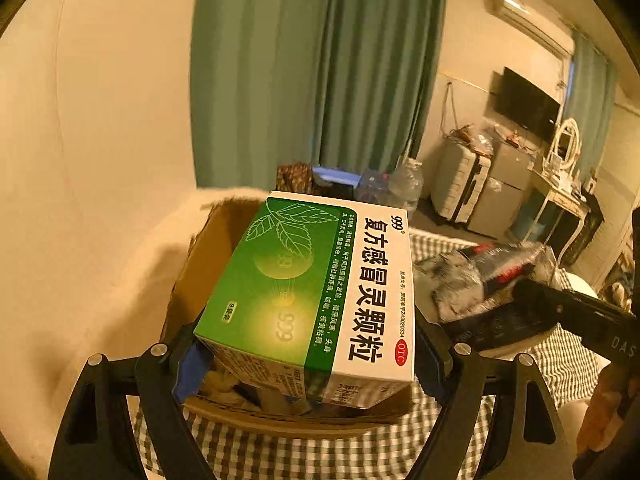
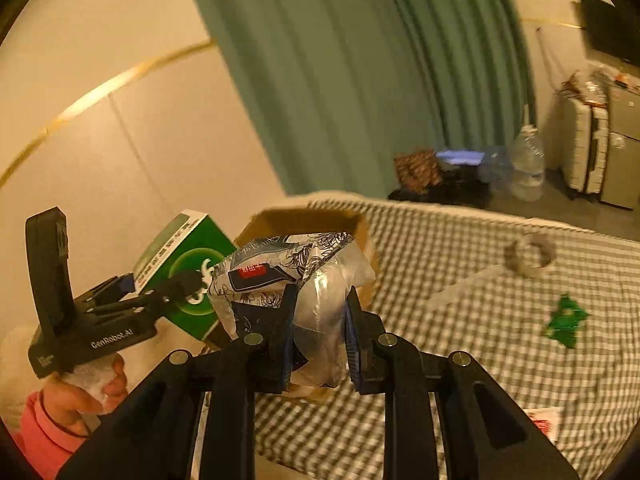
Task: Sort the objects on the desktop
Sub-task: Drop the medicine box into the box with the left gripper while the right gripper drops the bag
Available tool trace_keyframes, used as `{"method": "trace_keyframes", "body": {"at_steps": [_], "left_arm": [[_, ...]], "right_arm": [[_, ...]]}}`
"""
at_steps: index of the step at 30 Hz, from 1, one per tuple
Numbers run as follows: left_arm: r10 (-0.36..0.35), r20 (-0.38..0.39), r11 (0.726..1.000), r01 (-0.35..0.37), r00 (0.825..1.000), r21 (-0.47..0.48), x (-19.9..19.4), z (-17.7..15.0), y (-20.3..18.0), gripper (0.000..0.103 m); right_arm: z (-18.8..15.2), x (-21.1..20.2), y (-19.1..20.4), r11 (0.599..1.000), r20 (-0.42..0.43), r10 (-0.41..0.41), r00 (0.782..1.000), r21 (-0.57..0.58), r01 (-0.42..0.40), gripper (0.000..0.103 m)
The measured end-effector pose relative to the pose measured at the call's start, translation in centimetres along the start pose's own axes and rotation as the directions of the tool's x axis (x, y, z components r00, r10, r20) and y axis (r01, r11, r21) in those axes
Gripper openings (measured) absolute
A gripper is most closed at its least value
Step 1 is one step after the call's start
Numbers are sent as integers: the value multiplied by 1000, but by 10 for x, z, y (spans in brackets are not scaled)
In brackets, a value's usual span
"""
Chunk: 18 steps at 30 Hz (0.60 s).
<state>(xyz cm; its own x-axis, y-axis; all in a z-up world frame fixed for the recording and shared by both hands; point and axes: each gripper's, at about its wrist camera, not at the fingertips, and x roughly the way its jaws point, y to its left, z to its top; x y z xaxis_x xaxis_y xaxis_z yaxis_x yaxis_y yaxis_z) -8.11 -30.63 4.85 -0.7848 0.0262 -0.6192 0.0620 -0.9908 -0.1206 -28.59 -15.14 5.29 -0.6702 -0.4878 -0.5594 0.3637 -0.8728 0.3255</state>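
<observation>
Two items held over the box, a few still loose on the cloth

Both grippers are carrying something at the open cardboard box point(image 2: 304, 220), which stands on a green-and-white checked cloth point(image 2: 460, 320). The left gripper point(image 1: 312, 360) is clamped across the near end of a green and white medicine carton point(image 1: 316, 280), which hangs tilted above the box opening. The right gripper point(image 2: 318, 328) is closed on a crinkled plastic packet point(image 2: 292, 280), clear with a dark blue floral print and a red label, held just in front of the box rim.

The sorting looks partly done. Some things appear to lie inside the box already, though they are dim and half hidden under the carton, so what they are cannot be told. Neither held item has been let go yet. Still out on the cloth, well apart from the box, are a roll of clear tape point(image 2: 530, 256), a crumpled green wrapper point(image 2: 564, 320) and a white card with red print point(image 2: 542, 420) near the edge.

The carton is rigid, with sharp corners, a leaf drawing and large Chinese lettering on its top face.
</observation>
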Motion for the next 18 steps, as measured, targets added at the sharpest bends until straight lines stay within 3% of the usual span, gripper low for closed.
{"method": "trace_keyframes", "body": {"at_steps": [5,8,11,14,18], "left_arm": [[22,-32,999,-23,999,-42,32,-17,31,85],[45,-56,998,-47,997,-44,49,-22,44,85],[14,-55,999,-15,998,-34,55,-28,53,87],[11,-60,999,-13,998,-37,53,-31,55,92],[24,-50,999,-26,998,-41,44,-28,48,102]], "right_arm": [[6,58,12,999,-66,-47,997,-10,46,21],[12,88,9,999,-116,-22,993,27,25,22],[19,106,1,995,-105,-8,994,101,18,33],[26,106,-1,985,-73,42,996,168,-30,55],[26,69,-16,981,-12,38,999,191,-35,57]]}}
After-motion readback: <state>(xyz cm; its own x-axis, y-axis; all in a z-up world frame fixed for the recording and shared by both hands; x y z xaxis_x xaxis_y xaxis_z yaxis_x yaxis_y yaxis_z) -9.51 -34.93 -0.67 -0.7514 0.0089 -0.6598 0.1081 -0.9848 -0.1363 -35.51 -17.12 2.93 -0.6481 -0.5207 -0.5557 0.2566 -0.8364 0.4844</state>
